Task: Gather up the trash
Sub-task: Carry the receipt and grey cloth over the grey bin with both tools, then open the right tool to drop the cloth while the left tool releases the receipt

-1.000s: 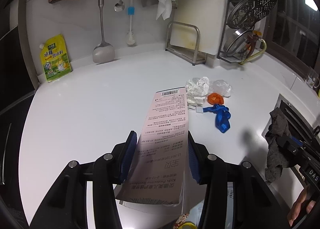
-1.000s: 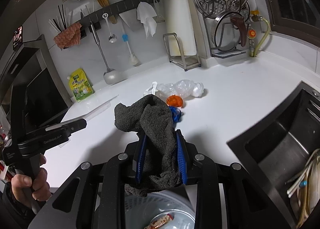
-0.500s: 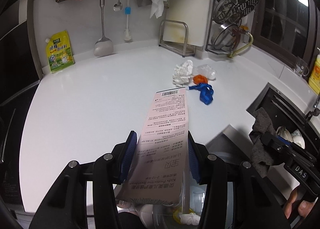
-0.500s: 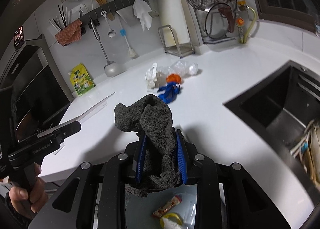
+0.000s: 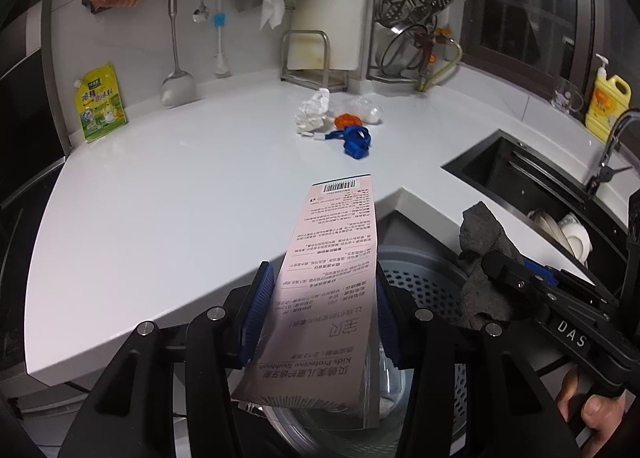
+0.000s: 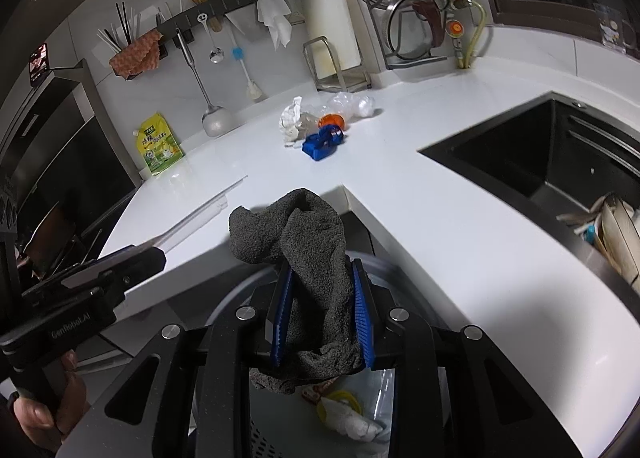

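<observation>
My left gripper [image 5: 322, 290] is shut on a long pink printed box [image 5: 336, 250], which sticks out forward over the counter edge. My right gripper [image 6: 320, 278] is shut on a dark grey cloth [image 6: 304, 226] that bulges above the blue pads. Both hang over a grey perforated bin [image 5: 424, 278] below the counter's front corner; wrappers [image 6: 344, 414] lie inside it. Far back on the white counter [image 5: 180, 198] lies a pile: crumpled white paper [image 5: 312, 114], clear plastic [image 5: 364, 108], an orange piece [image 5: 347, 120] and a blue strap-like item [image 5: 356, 138].
A dark sink [image 6: 540, 162] with dishes lies to the right, a yellow soap bottle [image 5: 606, 106] behind it. A yellow pouch [image 5: 100, 102], hanging utensils [image 5: 174, 38] and a dish rack [image 5: 416, 18] line the back wall. A hand [image 6: 48, 410] grips the left tool.
Both grippers have drawn back from the counter and sunk a little, so the bin now shows beneath them. The pile looks farther away. Both grips are unchanged.
</observation>
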Action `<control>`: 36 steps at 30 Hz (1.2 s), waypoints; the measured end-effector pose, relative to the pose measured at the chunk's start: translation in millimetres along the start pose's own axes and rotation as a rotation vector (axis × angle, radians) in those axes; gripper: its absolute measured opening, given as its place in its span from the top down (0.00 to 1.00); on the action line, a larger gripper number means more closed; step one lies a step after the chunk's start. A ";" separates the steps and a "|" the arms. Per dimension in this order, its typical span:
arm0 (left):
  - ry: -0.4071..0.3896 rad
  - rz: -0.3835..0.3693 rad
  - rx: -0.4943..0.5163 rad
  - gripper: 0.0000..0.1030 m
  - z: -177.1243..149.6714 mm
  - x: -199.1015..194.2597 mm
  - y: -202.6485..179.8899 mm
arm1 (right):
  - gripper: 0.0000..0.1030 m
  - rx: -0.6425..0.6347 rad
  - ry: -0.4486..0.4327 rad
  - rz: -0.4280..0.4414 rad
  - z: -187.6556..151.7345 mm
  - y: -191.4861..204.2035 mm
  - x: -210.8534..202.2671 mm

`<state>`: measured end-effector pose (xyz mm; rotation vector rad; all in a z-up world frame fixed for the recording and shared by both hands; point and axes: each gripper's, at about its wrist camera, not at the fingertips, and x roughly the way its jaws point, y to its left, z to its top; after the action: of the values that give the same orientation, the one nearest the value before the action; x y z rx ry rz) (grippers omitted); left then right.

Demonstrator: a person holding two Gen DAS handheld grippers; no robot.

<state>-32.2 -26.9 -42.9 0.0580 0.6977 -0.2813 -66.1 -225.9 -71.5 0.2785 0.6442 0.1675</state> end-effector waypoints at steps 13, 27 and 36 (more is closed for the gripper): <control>0.027 -0.029 0.035 0.54 -25.3 -0.8 -23.9 | 0.74 0.006 0.027 -0.015 -27.1 -10.8 -18.6; 0.072 -0.035 0.050 0.54 -43.1 9.0 -29.9 | 0.73 -0.019 0.080 -0.039 -44.7 -8.4 -12.6; 0.124 -0.039 0.046 0.54 -55.3 25.1 -29.4 | 0.73 -0.023 0.116 -0.049 -48.0 -7.8 1.1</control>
<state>-56.5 -52.9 -100.2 0.1061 0.8161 -0.3335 -94.1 -223.4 -111.2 0.2311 0.7633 0.1445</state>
